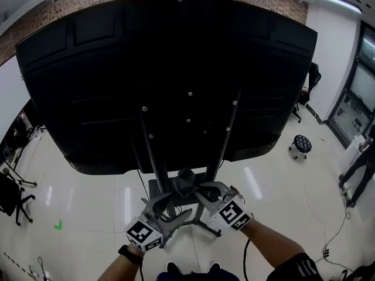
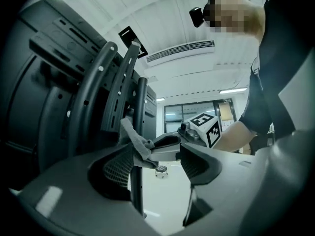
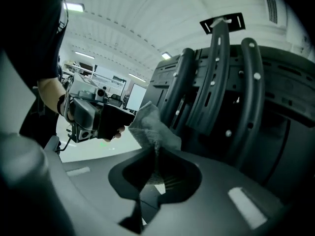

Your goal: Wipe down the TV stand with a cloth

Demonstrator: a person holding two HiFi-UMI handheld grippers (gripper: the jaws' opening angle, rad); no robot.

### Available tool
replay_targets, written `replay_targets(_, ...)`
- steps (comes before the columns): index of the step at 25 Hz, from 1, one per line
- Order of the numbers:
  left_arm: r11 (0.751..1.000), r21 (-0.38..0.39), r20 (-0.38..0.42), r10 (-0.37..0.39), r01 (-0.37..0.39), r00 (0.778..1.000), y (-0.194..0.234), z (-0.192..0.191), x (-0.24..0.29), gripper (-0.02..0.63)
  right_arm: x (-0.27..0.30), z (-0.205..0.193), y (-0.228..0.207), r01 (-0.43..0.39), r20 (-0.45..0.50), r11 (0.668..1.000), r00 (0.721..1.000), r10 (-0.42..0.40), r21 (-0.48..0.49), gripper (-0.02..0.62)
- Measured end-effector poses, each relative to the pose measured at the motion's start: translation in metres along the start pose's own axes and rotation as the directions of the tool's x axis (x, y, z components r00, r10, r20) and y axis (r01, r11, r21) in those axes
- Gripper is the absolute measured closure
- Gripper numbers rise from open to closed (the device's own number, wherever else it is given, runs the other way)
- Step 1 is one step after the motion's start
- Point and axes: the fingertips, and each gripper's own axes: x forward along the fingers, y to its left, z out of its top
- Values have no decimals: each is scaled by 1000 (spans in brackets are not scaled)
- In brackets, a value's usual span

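Observation:
The TV stand's two dark poles (image 1: 153, 157) rise up the back of a large black TV (image 1: 117, 69). A grey cloth (image 1: 183, 181) is bunched just in front of the poles, low down. My right gripper (image 3: 155, 163) is shut on the cloth (image 3: 152, 129), which sticks up out of its jaws beside the poles (image 3: 216, 82). My left gripper (image 2: 157, 163) is open, its jaws spread on either side of the cloth (image 2: 135, 141) and of the right gripper's tips. In the head view the left gripper (image 1: 173, 214) and right gripper (image 1: 202, 193) meet at the stand.
The stand's base (image 1: 199, 218) rests on a glossy white floor. A small round stool (image 1: 301, 143) stands at the right, a black office chair (image 1: 14, 198) at the left. A person (image 1: 360, 168) stands at the far right. Cables lie on the floor near my feet.

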Motion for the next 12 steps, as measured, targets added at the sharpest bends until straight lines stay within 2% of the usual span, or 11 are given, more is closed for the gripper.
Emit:
replay_targets(5, 996, 88, 70, 15, -21, 997, -26, 49, 25, 284, -45, 49, -32, 0, 108, 998, 994, 7, -60, 569)
replay_targets(12, 987, 153, 156, 18, -42, 988, -49, 108, 57, 284, -93, 110, -96, 89, 235, 989, 970, -59, -117, 569)
